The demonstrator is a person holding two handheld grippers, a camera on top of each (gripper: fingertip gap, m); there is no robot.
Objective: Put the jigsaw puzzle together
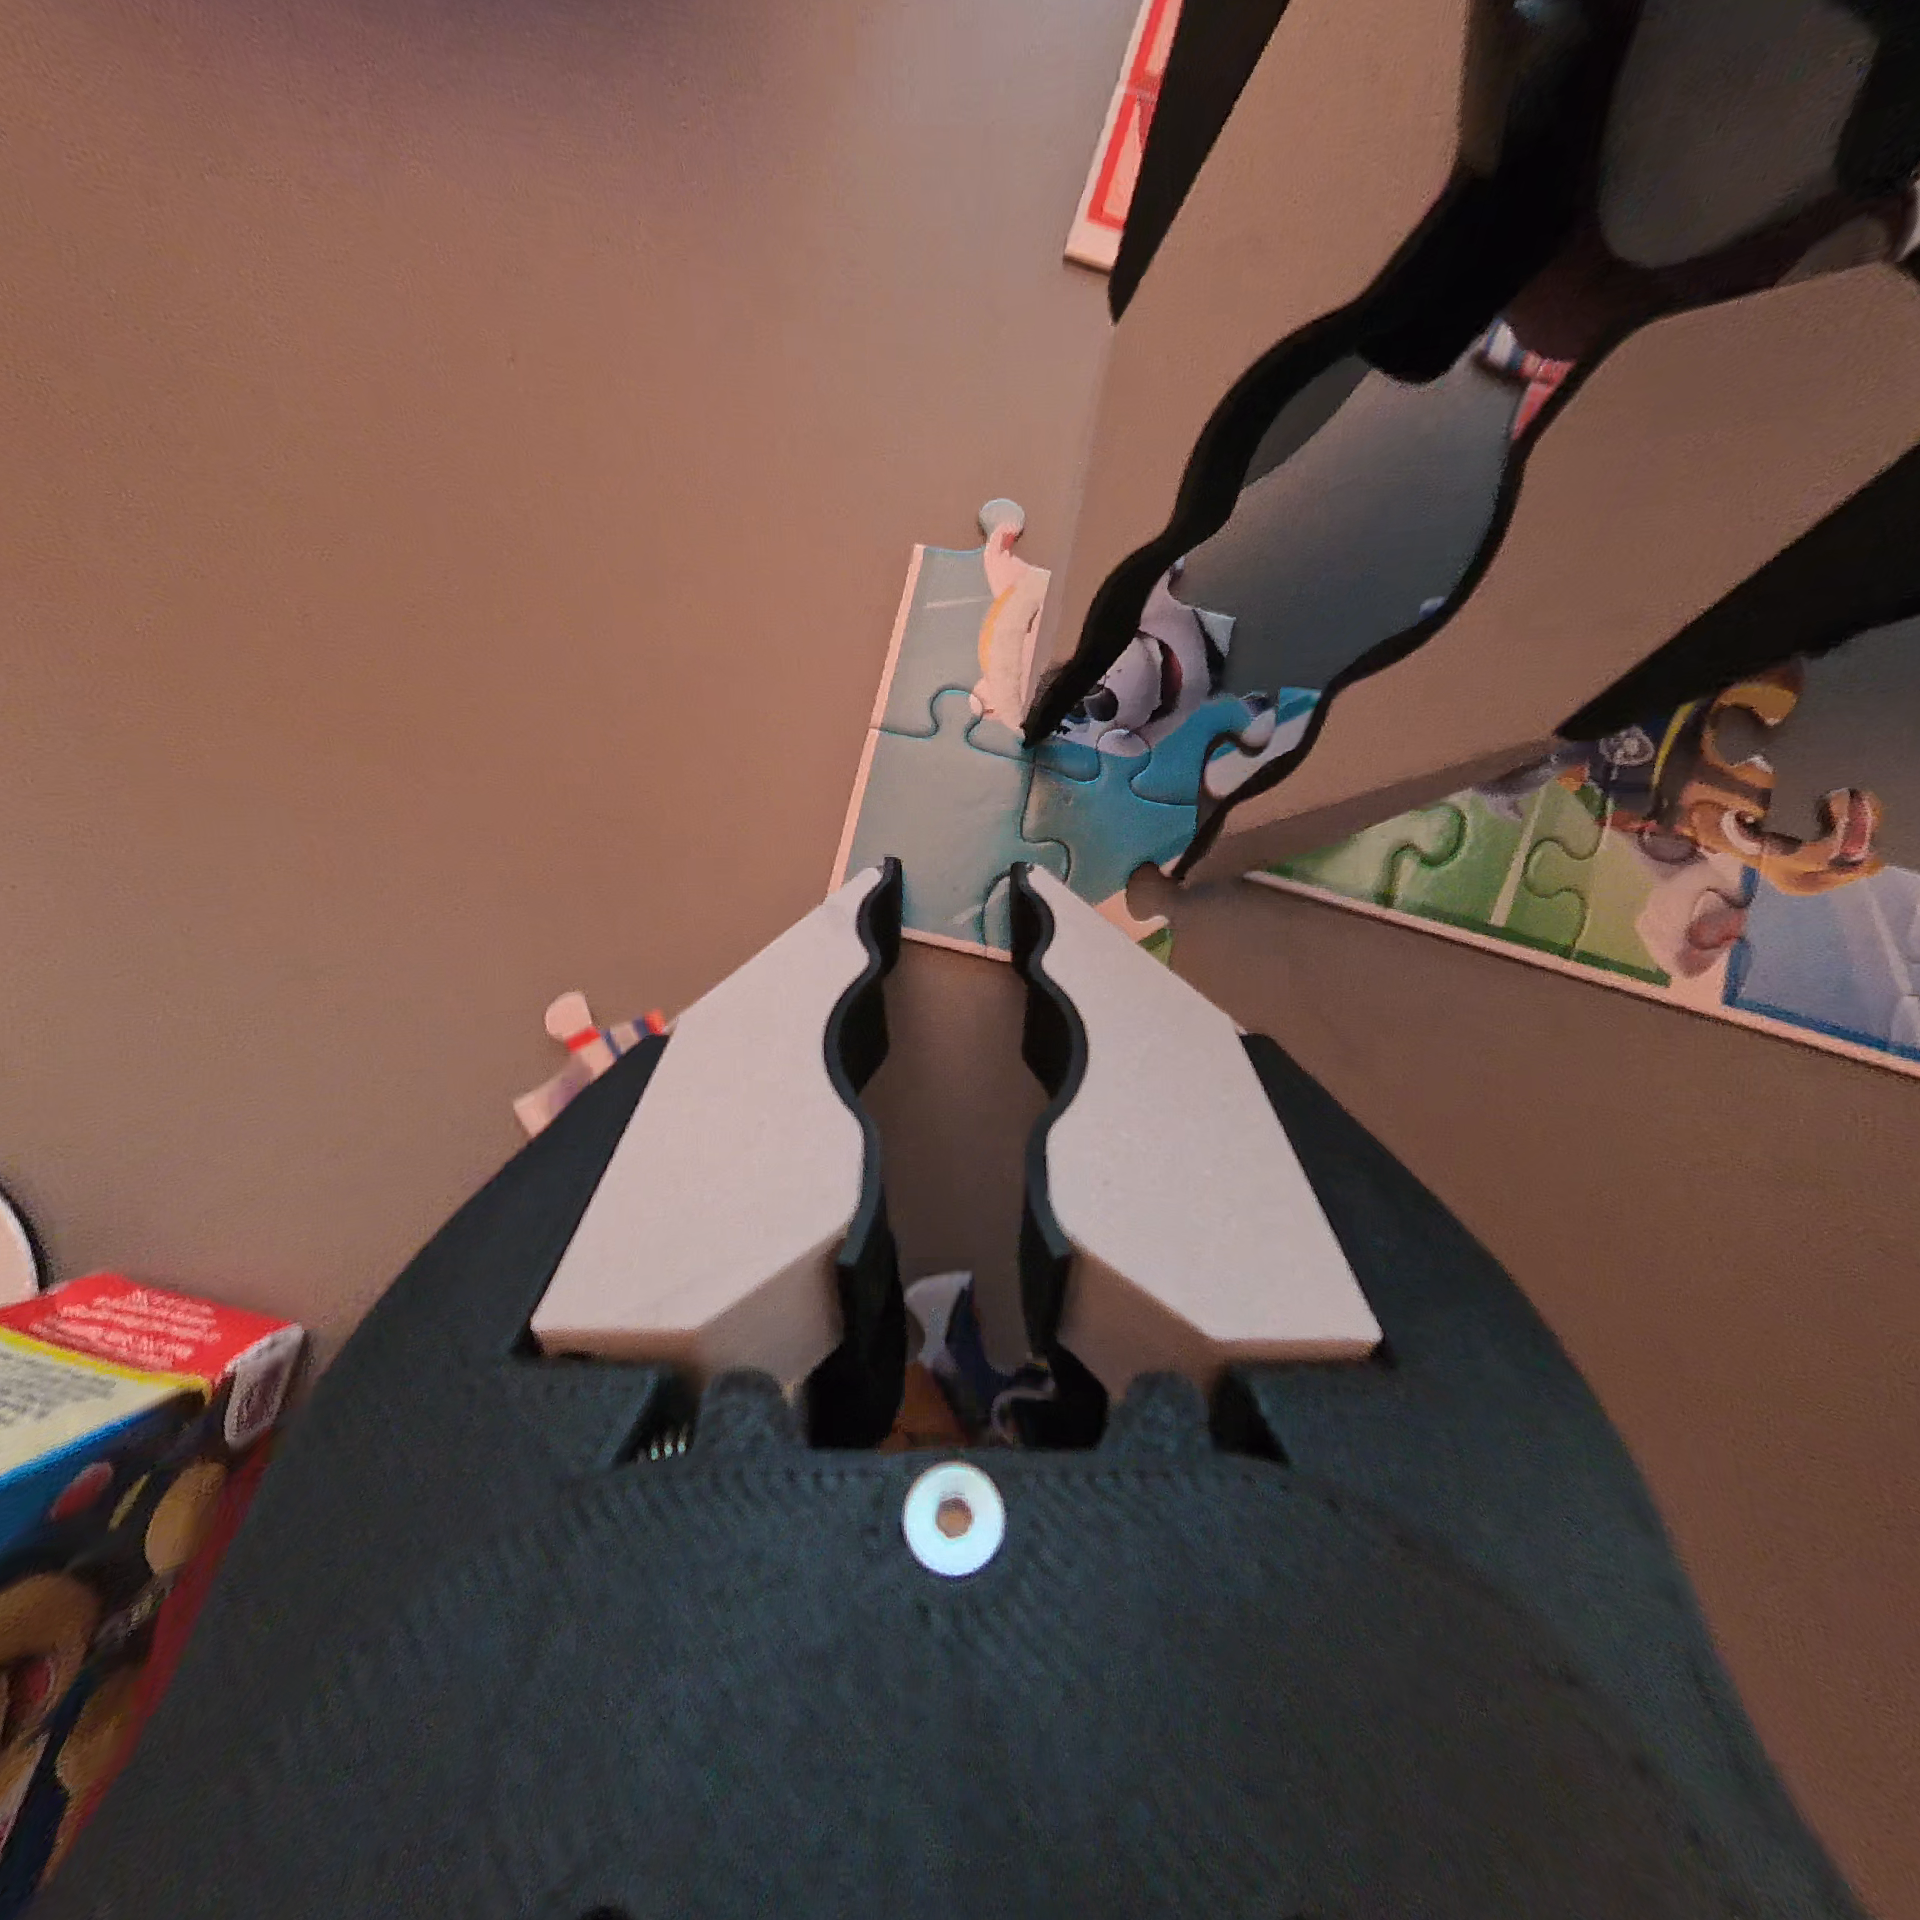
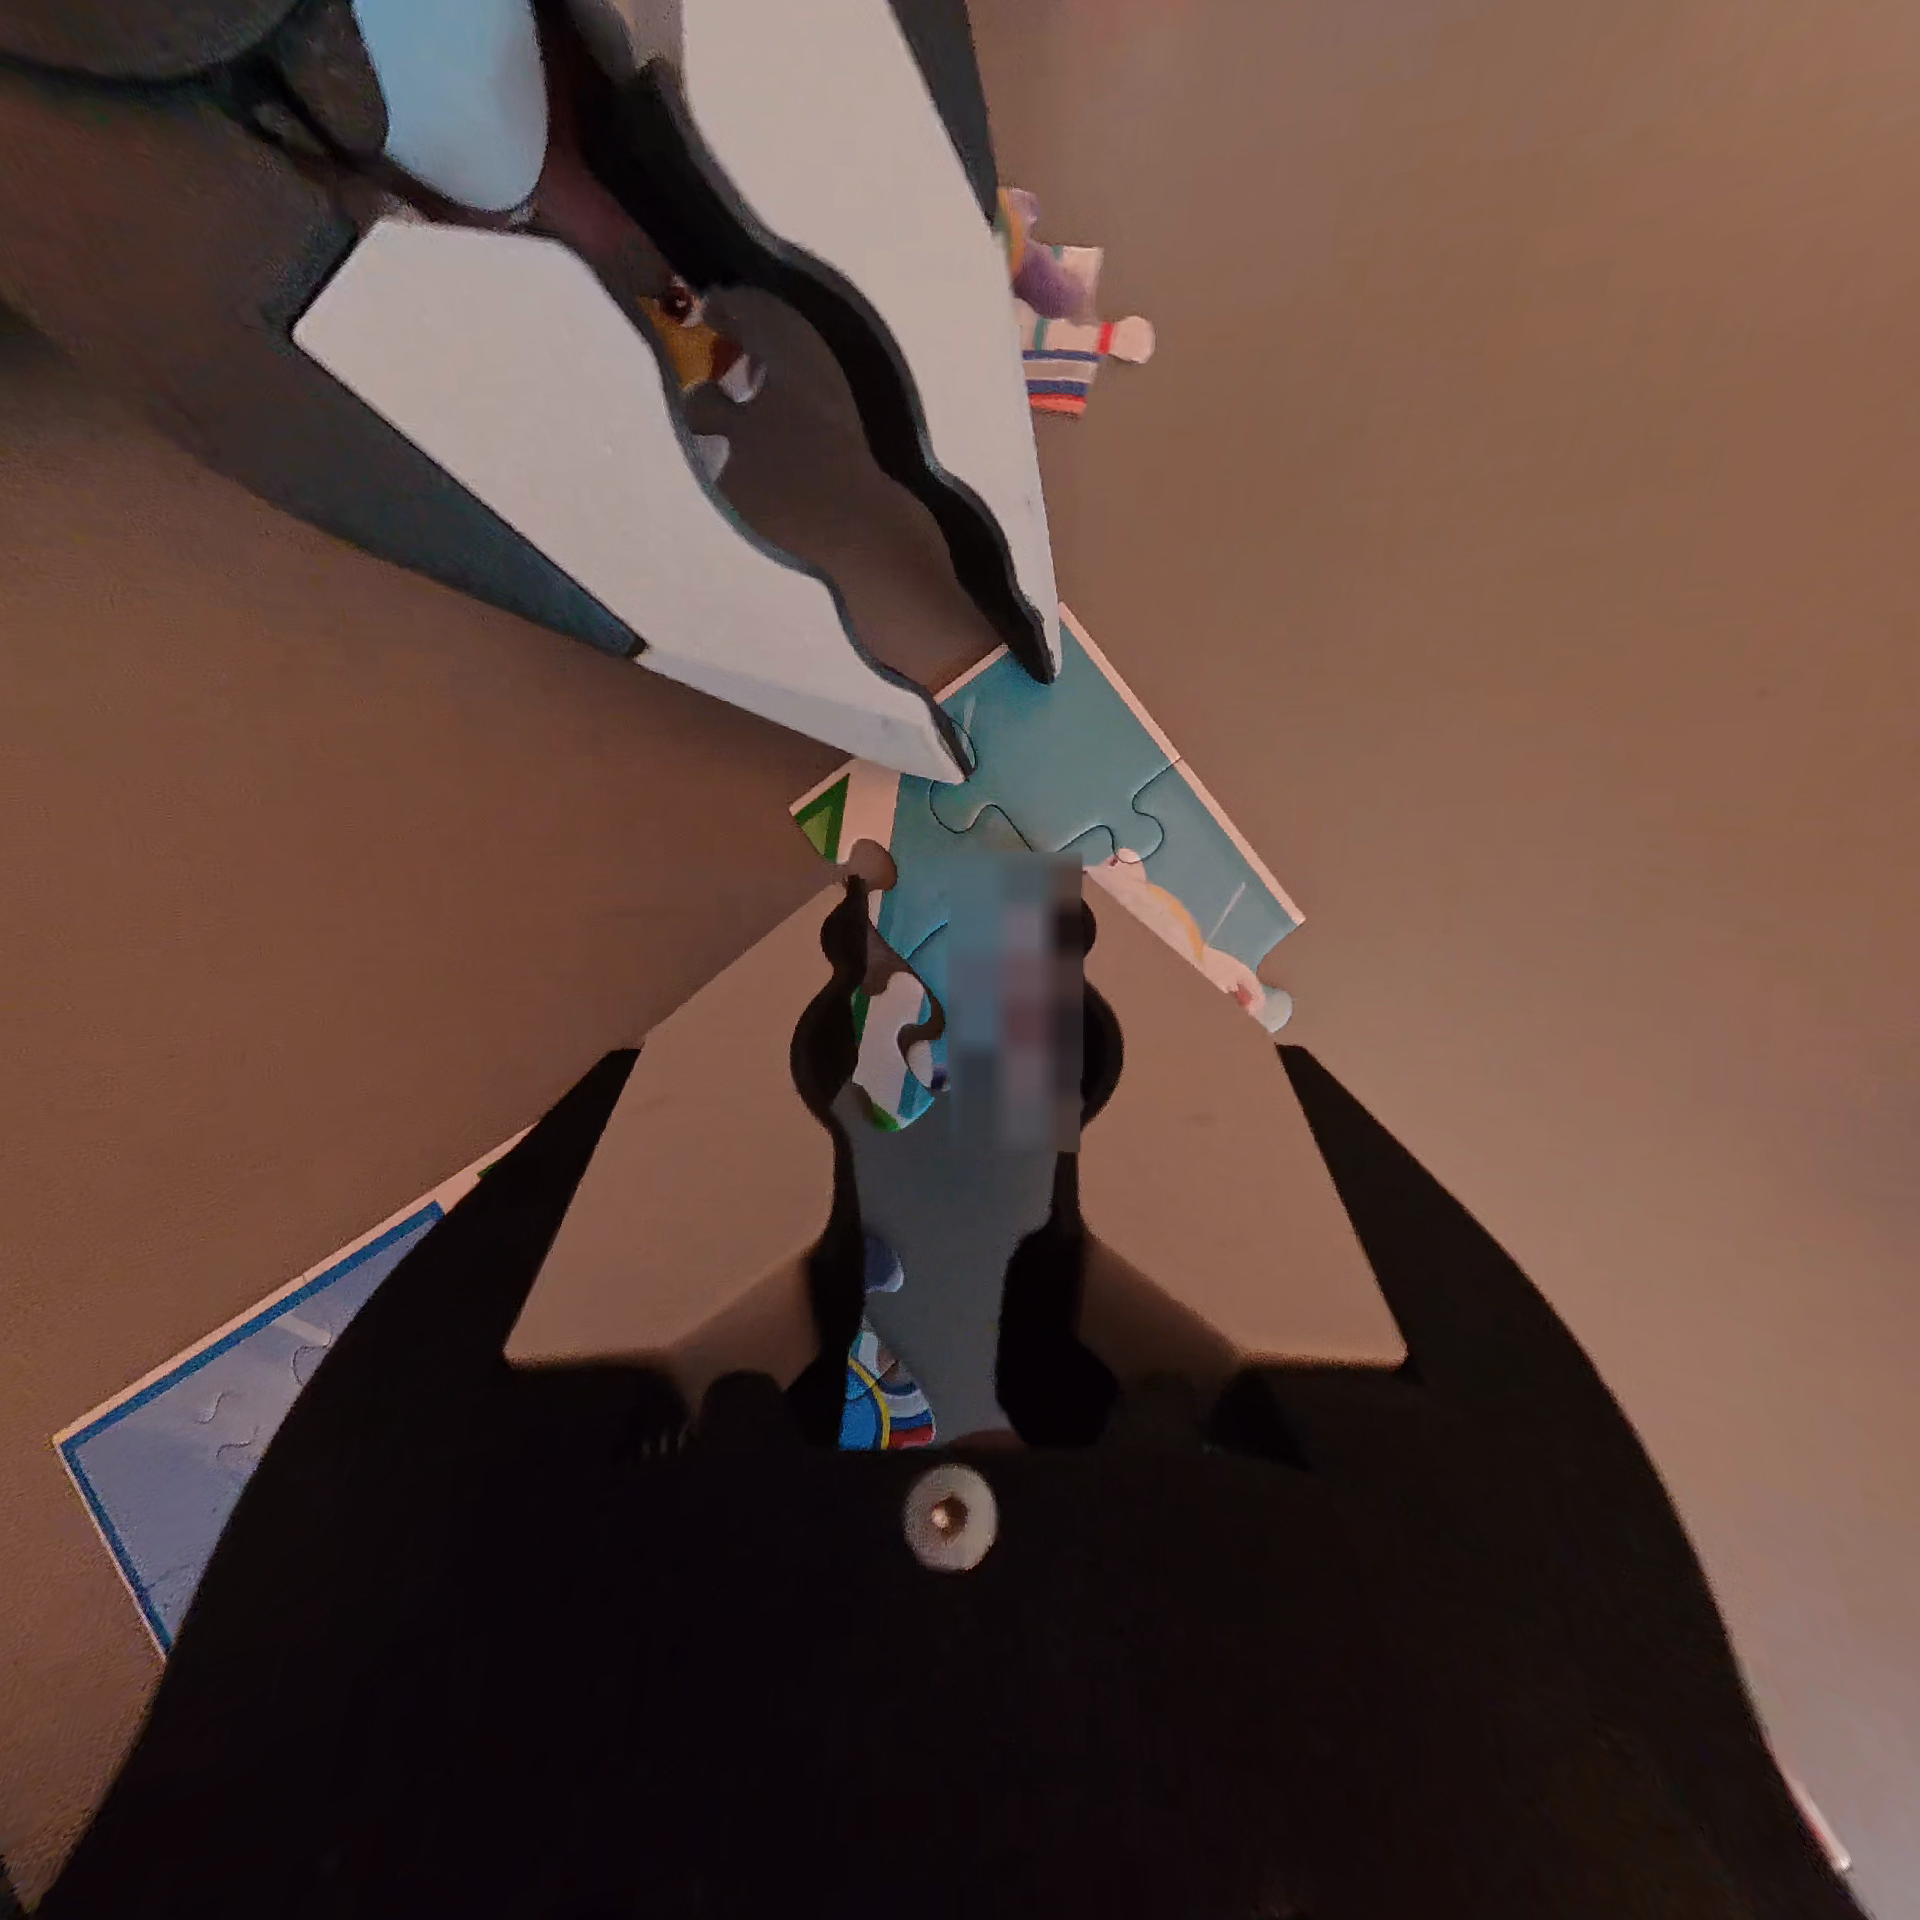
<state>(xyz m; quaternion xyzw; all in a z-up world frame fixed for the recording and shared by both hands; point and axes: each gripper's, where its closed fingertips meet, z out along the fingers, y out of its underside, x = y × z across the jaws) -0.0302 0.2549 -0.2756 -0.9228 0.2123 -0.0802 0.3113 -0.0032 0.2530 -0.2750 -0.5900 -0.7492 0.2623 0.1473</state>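
left wrist view: left gripper (image 1: 956, 878) at 6 o'clock, jaws parted with a narrow gap, nothing between the fingertips, released. tips sit at the near edge of a blue cluster of joined puzzle pieces (image 1: 956, 800) lying flat on the brown table (image 1: 416, 520). right gripper (image 1: 1122, 800) comes in from 1 o'clock, jaws spread wide, released; one fingertip touches the cluster at a seam, the other lands near its 4 o'clock edge. a bigger assembled section (image 1: 1621, 883) with green and blue artwork lies at 3 o'clock, just beside the cluster; cannot tell if the two are joined. loose piece (image 1: 592, 1039) with red stripes at 8 o'clock of the cluster, partly behind the gripper body. puzzle box (image 1: 114, 1507) at the 8 o'clock frame edge. red-and-white flat item (image 1: 1117, 135) at 12 o'clock, mostly hidden.

right wrist view: right gripper (image 2: 971, 894) at 6 o'clock, jaws apart, over the blue cluster (image 2: 1081, 769); a mosaic patch covers part of the gap, so contact at the tips is unclear here. left gripper (image 2: 1008, 727) enters from 11 o'clock, jaws parted, both tips down on the far end of the cluster. assembled section (image 2: 208, 1423) shows at 8 o'clock behind the gripper body. loose striped piece (image 2: 1070, 343) at 12 o'clock, well apart from the cluster. table (image 2: 1507, 520) fills the rest.
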